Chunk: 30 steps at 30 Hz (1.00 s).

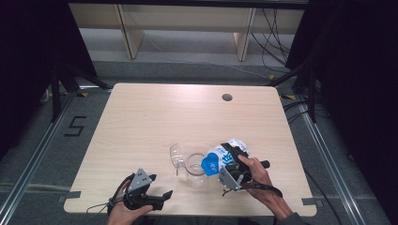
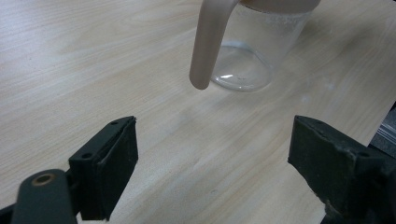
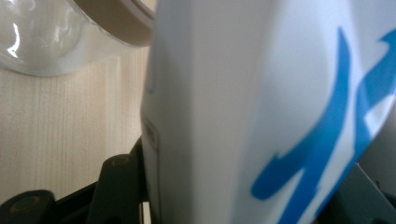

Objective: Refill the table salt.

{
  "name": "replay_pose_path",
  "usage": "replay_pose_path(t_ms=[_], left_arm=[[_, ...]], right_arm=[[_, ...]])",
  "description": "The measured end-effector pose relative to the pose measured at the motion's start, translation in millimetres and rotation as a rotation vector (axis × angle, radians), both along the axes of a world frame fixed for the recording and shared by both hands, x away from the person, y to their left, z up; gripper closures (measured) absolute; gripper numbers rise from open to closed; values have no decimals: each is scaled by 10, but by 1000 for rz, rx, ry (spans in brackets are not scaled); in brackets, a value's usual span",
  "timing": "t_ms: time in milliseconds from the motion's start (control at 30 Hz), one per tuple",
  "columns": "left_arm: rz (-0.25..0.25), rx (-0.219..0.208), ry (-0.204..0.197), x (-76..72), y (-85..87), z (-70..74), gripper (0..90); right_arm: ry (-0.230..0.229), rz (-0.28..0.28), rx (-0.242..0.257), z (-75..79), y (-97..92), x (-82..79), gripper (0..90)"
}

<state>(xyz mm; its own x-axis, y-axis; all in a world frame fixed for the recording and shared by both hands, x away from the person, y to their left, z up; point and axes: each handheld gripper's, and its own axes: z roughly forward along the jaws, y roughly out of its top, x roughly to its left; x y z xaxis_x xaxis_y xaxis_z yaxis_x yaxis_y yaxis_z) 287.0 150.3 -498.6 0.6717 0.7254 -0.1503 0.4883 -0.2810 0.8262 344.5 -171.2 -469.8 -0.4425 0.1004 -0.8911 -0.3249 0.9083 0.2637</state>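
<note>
Down at the near edge of the worktop [image 1: 141,117], the left gripper [image 1: 159,197] sits low in the person's left hand [image 1: 123,210], jaws spread wide with nothing between them, just bare wood. From its own camera the two black pads [image 2: 112,168] stand far apart, and ahead of them is the clear jug [image 2: 247,56] with its beige handle [image 2: 208,46] hanging down, a short way off and untouched.

Over on the right, the right gripper [image 1: 231,157] is clamped about halfway open around a white-and-blue pouch [image 1: 220,159], held tilted with its blue end leaning over the mouth of the clear jug [image 1: 196,166]. In the right gripper view the pouch [image 3: 261,107] sits right between the jaws, pressed against the left one; the far jaw's contact is mostly hidden, so the squeeze on that side is hard to judge.

A clear lid [image 1: 176,154] stands tipped up just beside the jug, on its left. All of this sits in the near middle of the worktop. The far half lies open up to the round cable hole [image 1: 227,97], and there's wide room left of the lid.
</note>
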Motion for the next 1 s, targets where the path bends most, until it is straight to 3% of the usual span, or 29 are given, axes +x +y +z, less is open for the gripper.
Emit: replay_pose_path(t_ms=[100,200,233,300,333,400,433,467,500,533,600,633,667,733,900,933,967,1000], left_arm=[[-1,0,-1,1,0,0,153],[0,0,0,1,0,0,153],[-1,0,-1,0,0,1,153],[-2,-2,-2,1,0,-1,153],[0,1,-1,0,1,1,153],[0,1,0,0,0,0,153],[0,6,2,-2,2,4,153],[-2,4,1,-1,2,3,153],[-3,3,-1,0,2,2,153],[-3,3,0,1,2,2,153],[1,0,1,0,0,-1,153],[0,0,0,0,1,0,153],[-1,-3,-2,1,0,-1,153],[1,-2,-1,0,1,-1,153],[-2,3,0,0,2,3,153],[-1,0,-1,0,1,1,153],[0,-2,-2,0,0,-1,153],[-1,-1,-1,0,1,0,153]], right_arm=[[0,0,-3,-1,6,1,474],[-46,28,-65,45,22,16,475],[-9,-5,-15,1,16,-2,476],[-23,21,-29,4,25,16,476],[-31,21,-41,12,28,15,477],[-74,43,-114,70,38,25,477],[-43,2,-68,32,31,1,477],[-30,3,-42,7,38,1,477],[-51,20,-82,31,39,12,477],[-45,19,-62,13,43,10,477],[-53,24,-78,24,46,11,477],[-90,49,-133,66,55,22,479],[-92,46,-141,68,53,23,480],[-66,22,-100,22,51,11,480],[-74,30,-105,23,62,16,481],[-101,44,-141,58,71,22,480],[-85,29,-112,40,64,17,480],[-101,43,-136,60,71,25,481]])
